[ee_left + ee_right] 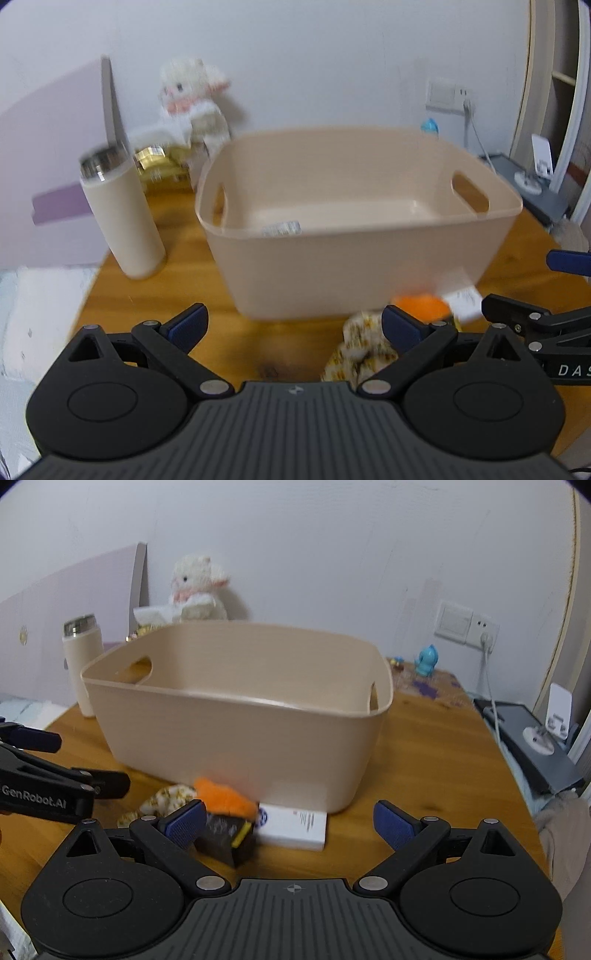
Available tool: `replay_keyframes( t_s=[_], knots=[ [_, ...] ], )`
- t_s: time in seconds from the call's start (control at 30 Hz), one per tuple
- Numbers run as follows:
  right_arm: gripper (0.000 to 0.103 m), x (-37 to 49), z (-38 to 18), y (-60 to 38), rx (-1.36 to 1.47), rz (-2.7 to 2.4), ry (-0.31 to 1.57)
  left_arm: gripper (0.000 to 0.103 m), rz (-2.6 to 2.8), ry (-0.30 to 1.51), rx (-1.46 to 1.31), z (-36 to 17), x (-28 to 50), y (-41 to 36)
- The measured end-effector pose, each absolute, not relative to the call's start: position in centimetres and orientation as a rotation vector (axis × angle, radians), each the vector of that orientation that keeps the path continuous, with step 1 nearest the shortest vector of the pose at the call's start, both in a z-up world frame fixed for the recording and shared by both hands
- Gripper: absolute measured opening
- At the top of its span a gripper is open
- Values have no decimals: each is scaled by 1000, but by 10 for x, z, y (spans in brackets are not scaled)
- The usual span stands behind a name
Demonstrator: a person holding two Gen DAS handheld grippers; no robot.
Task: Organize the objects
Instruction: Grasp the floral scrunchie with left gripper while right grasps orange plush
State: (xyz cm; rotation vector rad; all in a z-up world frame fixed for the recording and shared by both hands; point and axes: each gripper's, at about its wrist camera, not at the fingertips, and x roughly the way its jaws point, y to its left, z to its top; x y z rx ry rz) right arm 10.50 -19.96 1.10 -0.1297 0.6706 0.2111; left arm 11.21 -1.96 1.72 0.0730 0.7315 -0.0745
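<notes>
A beige plastic basket point(369, 273) point(236, 738) with handle holes stands mid-table; a small clear packet point(281, 228) lies inside it. In front of it lie an orange plush piece point(225, 796) point(419, 305), a floral cloth point(166, 799) point(360, 349), a white box point(295, 827) point(461, 304) and a black and yellow block point(229, 840). My left gripper point(293, 326) is open and empty, just left of the cloth. My right gripper point(290, 825) is open and empty, above the white box and block.
A cream flask point(122, 218) point(82, 664) stands left of the basket. A white plush toy point(197, 589) and gold items point(155, 162) sit behind. A blue figurine point(426, 661) is at the back right, near a wall socket point(467, 624). The table edge point(88, 291) is at the left.
</notes>
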Motion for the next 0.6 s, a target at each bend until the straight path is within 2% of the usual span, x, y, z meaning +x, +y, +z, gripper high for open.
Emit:
replay_keyframes(
  t_s=[0.47,0.57,0.6],
  knots=[
    [90,125,-22,-184,-96,271,698,100,-137,861,73,-36,135,-25],
    [86,132,-23,-180,-88,286,699,98,-155,854,82,-38,137,-26],
    [85,133,-24,-179,-85,291,701,93,-162,856,87,-38,138,-26]
  ],
)
